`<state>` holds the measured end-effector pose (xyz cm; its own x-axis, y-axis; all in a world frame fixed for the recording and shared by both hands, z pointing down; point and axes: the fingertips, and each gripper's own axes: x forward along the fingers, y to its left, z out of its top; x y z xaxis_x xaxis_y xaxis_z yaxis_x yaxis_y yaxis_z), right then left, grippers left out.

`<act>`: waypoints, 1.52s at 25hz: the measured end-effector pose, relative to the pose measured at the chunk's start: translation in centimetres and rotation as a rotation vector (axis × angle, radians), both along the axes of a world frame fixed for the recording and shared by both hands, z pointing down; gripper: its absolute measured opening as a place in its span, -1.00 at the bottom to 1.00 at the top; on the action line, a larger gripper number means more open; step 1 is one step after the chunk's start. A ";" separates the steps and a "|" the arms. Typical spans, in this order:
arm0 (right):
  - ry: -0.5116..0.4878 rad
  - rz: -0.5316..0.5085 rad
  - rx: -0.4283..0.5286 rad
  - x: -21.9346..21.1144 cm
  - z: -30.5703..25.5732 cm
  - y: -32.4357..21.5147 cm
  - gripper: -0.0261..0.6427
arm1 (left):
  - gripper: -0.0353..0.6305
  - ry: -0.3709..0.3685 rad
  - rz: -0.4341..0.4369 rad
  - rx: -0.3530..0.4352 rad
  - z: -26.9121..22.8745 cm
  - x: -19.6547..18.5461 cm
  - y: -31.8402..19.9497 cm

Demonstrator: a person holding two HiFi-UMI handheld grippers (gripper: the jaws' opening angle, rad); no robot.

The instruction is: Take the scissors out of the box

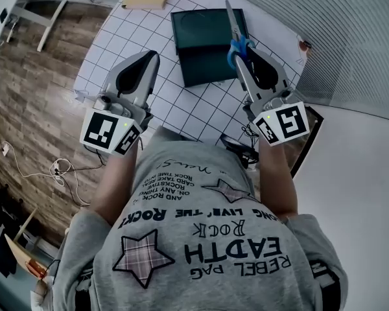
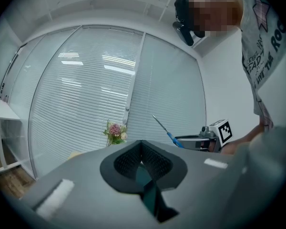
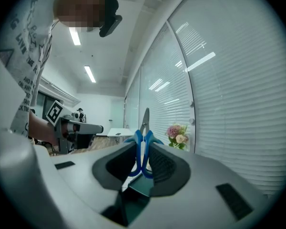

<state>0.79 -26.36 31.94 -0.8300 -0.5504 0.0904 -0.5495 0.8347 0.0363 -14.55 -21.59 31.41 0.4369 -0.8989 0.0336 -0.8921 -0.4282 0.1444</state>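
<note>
**Clerk:** Item one, scissors (image 1: 236,34). Where are they?

**Checker:** In the right gripper (image 1: 243,50). Its jaws are clamped on the blue handle loops, and the right gripper view shows a pad pressed to each side. The blades are together and run straight out ahead of the jaws, tip pointing away from the person. The long axis follows the gripper's own line.

**Clerk:** Item two, box (image 1: 201,44)?

**Checker:** Dark, open-topped, lying on the checked table (image 1: 117,50). In the head view the scissors cross its right edge. Neither gripper view shows the box or the table, only blinds (image 3: 238,104) and flowers (image 3: 177,133), so I judge that the scissors are held above the box rather than inside it. I cannot fix how far above.

**Clerk:** Item three, left gripper (image 1: 150,58)?

**Checker:** Its jaws are pinched together with nothing between the pads. It sits left of the box and well apart from the scissors, which show in the left gripper view off to its right.

**Clerk:** What does the next move turn on?

**Checker:** My judgement is the right hand alone. The box lies below and ahead of it, so the blades should be carried sideways past the rim to bare table and set down flat. The left hand is the farther one and is not needed.
</note>
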 end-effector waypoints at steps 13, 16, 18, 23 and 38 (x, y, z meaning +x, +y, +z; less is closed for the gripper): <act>-0.145 0.079 0.085 2.4 -5.3 0.4 -0.64 | -0.87 -0.019 -0.005 0.060 -2.1 0.0 0.1; -0.169 0.102 0.102 3.3 -6.4 0.6 -0.64 | -0.87 -0.024 -0.008 0.074 -2.6 -0.1 0.2; -0.181 0.117 0.113 3.9 -7.0 0.8 -0.64 | -0.87 -0.028 -0.006 0.081 -2.9 0.0 0.3; -0.209 0.157 0.139 5.3 -8.6 1.3 -0.64 | -0.87 -0.031 -0.007 0.102 -3.7 -0.2 0.4; -0.248 0.272 0.251 9.6 -13.9 3.1 -0.64 | -0.87 -0.030 -0.024 0.167 -7.6 -1.4 -0.1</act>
<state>10.41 -23.23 18.00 -0.6316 -0.7314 -0.2572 -0.7657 0.6404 0.0592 -15.94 -21.73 23.84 0.4162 -0.9033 -0.1041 -0.9052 -0.4224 0.0461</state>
